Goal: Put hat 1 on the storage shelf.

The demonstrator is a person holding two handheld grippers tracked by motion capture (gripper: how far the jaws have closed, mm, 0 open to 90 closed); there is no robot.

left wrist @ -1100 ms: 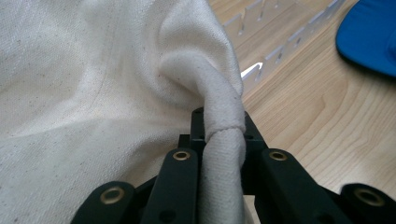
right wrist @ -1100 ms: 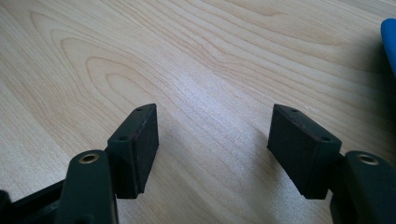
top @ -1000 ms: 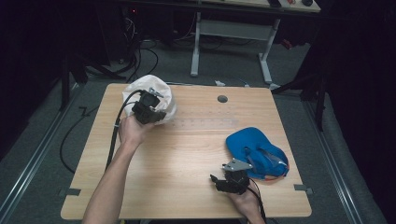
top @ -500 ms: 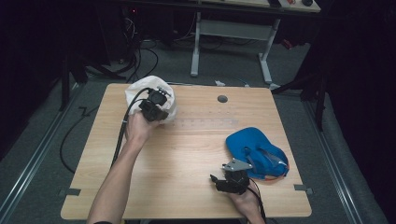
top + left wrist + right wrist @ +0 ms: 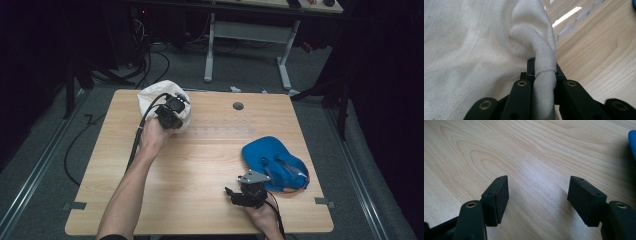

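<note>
The table is carrying two caps, and I am taking the small round grommet hole near its far edge as my marker. The white cap is sitting off to the left of that hole, at the far left corner of the table, and it looks crumpled because it is being gathered up by its edge rather than lying flat. The blue cap is resting nearer the person than the hole and somewhat right of it, apparently waiting its turn.

The left tongs are pinching a rolled fold of the white cap's rim, the jaws pressed tight on the cloth, likely to get a firm hold for lifting or dragging it. The right tongs are lying idle well toward the near edge from the hole, just beside the blue cap, jaws spread over bare wood with nothing between them.
</note>
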